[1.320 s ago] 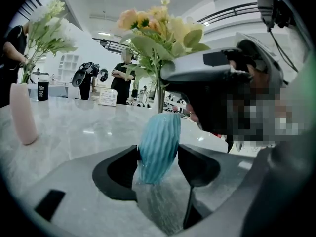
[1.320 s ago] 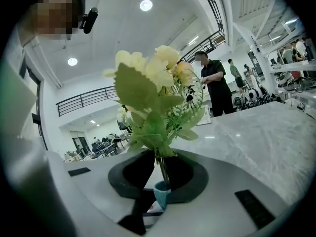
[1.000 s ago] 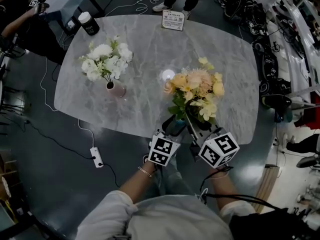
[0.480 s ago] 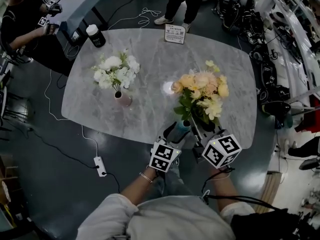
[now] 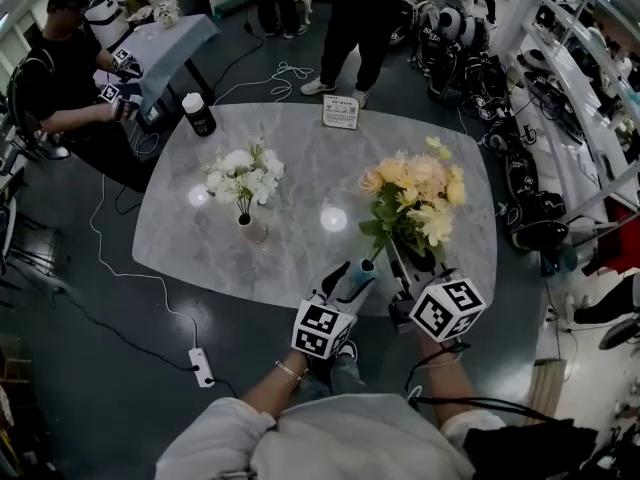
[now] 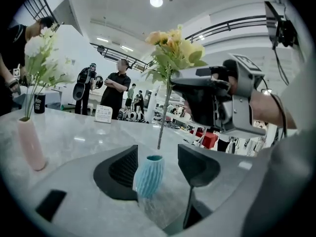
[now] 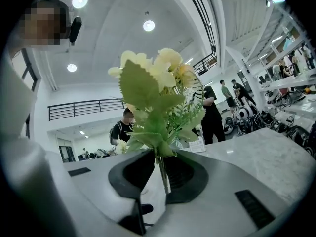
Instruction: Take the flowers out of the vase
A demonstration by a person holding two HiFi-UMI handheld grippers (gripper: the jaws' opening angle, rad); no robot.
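The blue vase (image 6: 149, 177) sat between the fingers (image 6: 121, 169) of the left gripper (image 6: 158, 149), near the table (image 5: 300, 148) edge closest to the person. Those fingers were spread. One touched the side of the blue vase, and a sliver of table showed between the vase and the other finger. A bluish smear lay on the glossy top under the vase's base, but no view made plain whether the base rested there.

Straight above the blue vase hung the yellow flowers (image 5: 415, 188), clear of it. The cut end of their stem (image 6: 163, 117) stopped just above the vase's mouth, and the blooms leaned away from the vase toward the far side of the table. The right gripper (image 7: 159, 156), just beside the blue vase on the person's right, had its fingers (image 7: 133, 174) pressed together on that thin stem below the leaves, pinching it.

Well apart from the blue vase, on the person's left, white flowers (image 5: 243, 171) stood upright in a pink vase (image 5: 252, 230). Beyond the blue vase, at the table's far edge, stood a small printed card (image 5: 340, 111). Farther left of the card was a black bottle (image 5: 198, 115) with a white cap. A standing person (image 5: 365, 18) was past the card, off the table.
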